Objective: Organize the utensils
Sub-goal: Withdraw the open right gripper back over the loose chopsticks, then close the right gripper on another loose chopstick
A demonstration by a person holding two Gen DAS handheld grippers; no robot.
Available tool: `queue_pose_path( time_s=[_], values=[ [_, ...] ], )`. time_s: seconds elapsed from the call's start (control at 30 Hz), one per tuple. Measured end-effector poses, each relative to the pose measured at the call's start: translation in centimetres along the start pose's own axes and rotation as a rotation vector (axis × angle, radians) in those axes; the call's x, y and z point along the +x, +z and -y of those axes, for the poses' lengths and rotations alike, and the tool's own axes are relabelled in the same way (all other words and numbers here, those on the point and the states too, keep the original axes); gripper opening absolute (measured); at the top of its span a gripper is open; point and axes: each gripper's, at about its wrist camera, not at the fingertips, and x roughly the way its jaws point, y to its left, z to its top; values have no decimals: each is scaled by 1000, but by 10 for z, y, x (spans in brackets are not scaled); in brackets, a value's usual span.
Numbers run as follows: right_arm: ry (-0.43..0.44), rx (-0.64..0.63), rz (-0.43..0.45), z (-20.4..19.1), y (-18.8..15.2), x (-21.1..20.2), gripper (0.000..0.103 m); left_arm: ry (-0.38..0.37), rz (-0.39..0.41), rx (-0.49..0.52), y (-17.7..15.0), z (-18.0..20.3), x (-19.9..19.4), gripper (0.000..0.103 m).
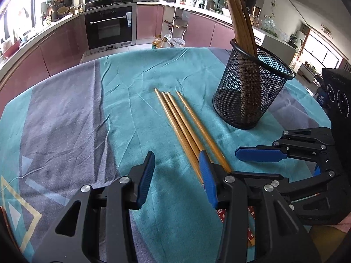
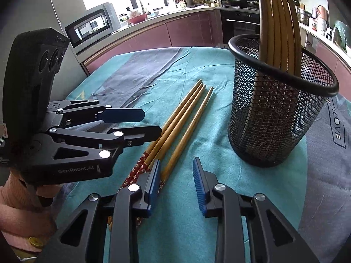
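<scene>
Just left of the spread, empty right claw [image 2: 177,183] lie 4 chopsticks [image 2: 184,122].

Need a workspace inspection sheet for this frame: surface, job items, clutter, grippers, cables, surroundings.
Surface: table under a wrinkled teal and grey cloth.
Job's things: four loose chopsticks lying side by side; black mesh holder upright with more chopsticks standing in it.
Clutter: nothing seen.
Grippers: left gripper open beside the loose chopsticks; right gripper open, one chopstick running between its jaws, pads not pressing.
Cables: nothing seen.
Surroundings: kitchen, oven, counters with cookware, microwave.
</scene>
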Motion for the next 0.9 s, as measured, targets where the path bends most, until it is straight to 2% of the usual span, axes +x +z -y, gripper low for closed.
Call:
queue_pose_path(
  time_s=[0.53, 0.67, 0.77, 0.9],
  values=[
    [-2, 0, -2, 3, 1, -1, 27, 14, -16, 4, 0, -3, 6, 34],
    [-21, -4, -2, 0, 6, 3, 26, 24, -27, 2, 3, -3, 8, 37],
    [-33, 0, 3, 0, 10, 7, 26, 29, -30, 1, 7, -4, 12, 34],
    [-38, 10, 12, 1, 15, 13, 24, 28, -36, -1, 9, -4, 18, 21]
  ],
)
